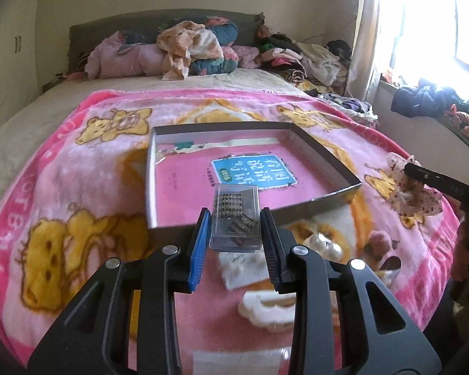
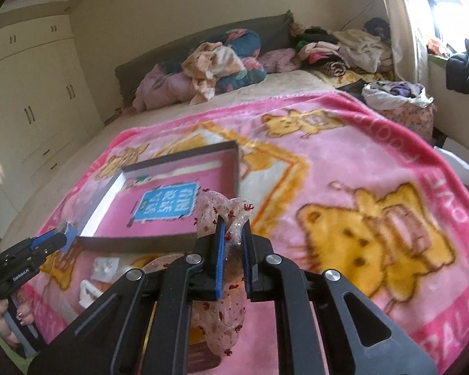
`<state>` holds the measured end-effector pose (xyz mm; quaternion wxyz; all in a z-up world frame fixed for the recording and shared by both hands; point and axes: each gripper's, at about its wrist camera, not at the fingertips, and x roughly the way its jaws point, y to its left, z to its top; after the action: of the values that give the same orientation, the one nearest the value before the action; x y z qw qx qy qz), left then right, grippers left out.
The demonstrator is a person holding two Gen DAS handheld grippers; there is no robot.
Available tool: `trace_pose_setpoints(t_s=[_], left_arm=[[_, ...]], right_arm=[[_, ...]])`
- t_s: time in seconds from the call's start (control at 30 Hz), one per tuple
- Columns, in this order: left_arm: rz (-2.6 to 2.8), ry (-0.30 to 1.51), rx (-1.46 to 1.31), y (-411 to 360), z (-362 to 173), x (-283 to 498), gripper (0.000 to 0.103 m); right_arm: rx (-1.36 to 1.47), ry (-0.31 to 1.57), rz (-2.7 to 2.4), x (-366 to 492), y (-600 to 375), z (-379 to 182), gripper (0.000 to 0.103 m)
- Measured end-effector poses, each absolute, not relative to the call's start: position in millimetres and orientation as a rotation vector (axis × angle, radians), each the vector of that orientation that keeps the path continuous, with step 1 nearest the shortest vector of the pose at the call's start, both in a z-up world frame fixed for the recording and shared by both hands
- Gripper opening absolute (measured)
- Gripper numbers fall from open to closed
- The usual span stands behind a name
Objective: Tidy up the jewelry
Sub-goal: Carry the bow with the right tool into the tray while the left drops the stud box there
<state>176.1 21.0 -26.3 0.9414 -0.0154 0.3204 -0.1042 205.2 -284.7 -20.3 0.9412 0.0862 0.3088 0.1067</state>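
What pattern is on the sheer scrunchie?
Small red specks on the sheer scrunchie; right wrist view.

Dark studded contents of the clear plastic case [image 1: 236, 218]: too small and blurred to identify. Upside-down lettering on the blue label [image 1: 253, 172] inside the shallow box [image 1: 328, 156]: unreadable. White pieces [image 1: 267, 309] on the near blanket [image 1: 78, 162]: partly hidden behind the left gripper [image 1: 235, 218], shapes smeared. Sheer scrunchie [image 2: 228, 218]: lower loop cut by the black frame. Hand [image 2: 6, 322] at left: cropped by the edge.
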Motion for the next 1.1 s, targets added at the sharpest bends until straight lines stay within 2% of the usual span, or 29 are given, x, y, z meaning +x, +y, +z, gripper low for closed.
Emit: trace_pose_setpoints(t_s=[0.33,0.7,1.1], left_arm=[[-0.193,0.681,0.006,3,-28,225,0.024],[-0.152,0.741,0.025,4,-45,262,0.025],[-0.141,0.802,-0.006,15,-69,273,0.025]], right_arm=[[0.176,0.622,0.208,240,-286,-15,0.01],[0.13,0.666,0.283,293,-232,-23,0.01],[0.039,0.774,0.3,332,-188,-57,0.01]])
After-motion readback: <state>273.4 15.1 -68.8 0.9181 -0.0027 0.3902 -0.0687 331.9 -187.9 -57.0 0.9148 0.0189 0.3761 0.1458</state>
